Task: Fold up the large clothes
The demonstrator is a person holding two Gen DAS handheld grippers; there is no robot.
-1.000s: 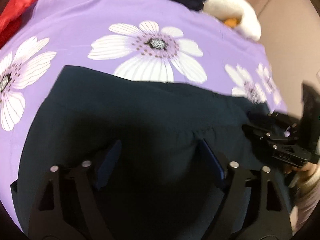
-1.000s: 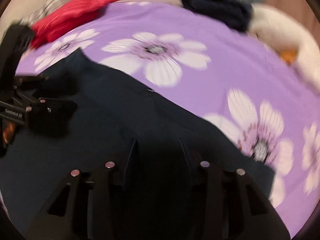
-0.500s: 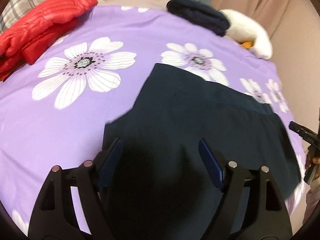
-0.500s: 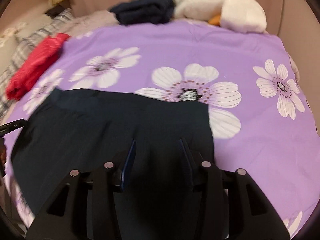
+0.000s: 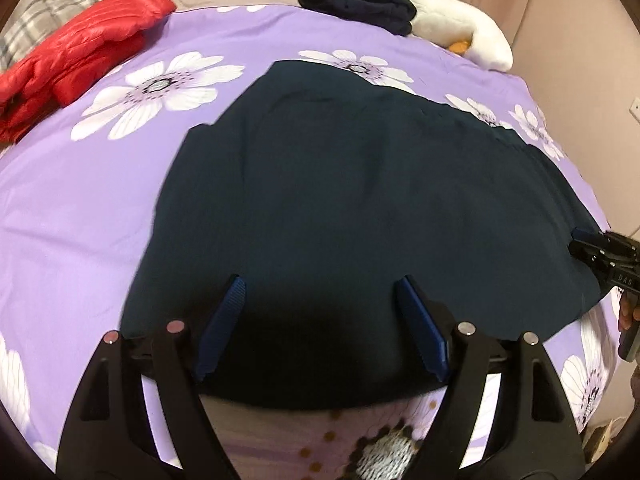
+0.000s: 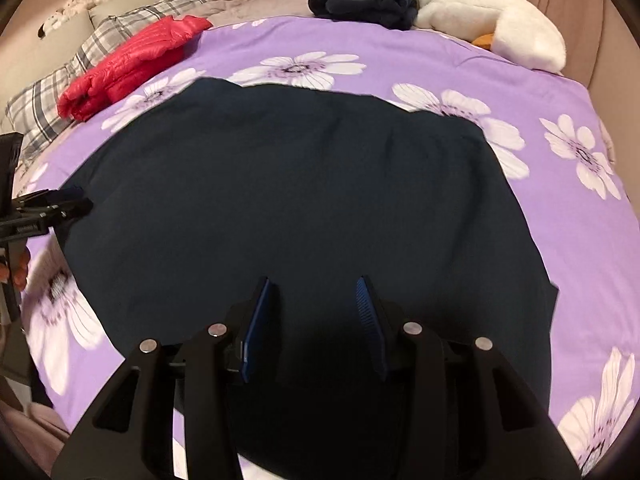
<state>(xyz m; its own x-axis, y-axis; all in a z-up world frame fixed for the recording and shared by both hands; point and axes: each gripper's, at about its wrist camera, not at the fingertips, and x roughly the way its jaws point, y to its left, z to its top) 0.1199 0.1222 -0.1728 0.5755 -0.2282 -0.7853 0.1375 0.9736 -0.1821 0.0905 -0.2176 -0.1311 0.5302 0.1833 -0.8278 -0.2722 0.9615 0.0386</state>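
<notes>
A large dark navy garment [image 5: 360, 208] [image 6: 288, 200] lies spread flat on the purple flowered bedspread [image 5: 72, 208] [image 6: 576, 232]. My left gripper [image 5: 320, 292] hovers over its near edge, jaws wide apart, nothing pinched between the blue pads. My right gripper [image 6: 314, 286] hangs over the garment's near part, jaws partly apart, only cloth below them. The right gripper [image 5: 600, 256] also shows at the right rim of the left wrist view. The left gripper [image 6: 48, 204] shows at the left rim of the right wrist view, by the garment's corner.
A red puffer jacket [image 5: 80, 60] [image 6: 132, 68] lies at the far left. A folded pile of dark clothes [image 5: 356, 4] [image 6: 360, 4] and a white plush toy [image 5: 460, 36] [image 6: 492, 28] sit at the far edge. A plaid pillow [image 6: 60, 96] lies left. Curtains hang behind.
Both grippers have drawn back from the garment's far part toward the near side of the bed and moved apart. The whole garment now shows, lying flat.
</notes>
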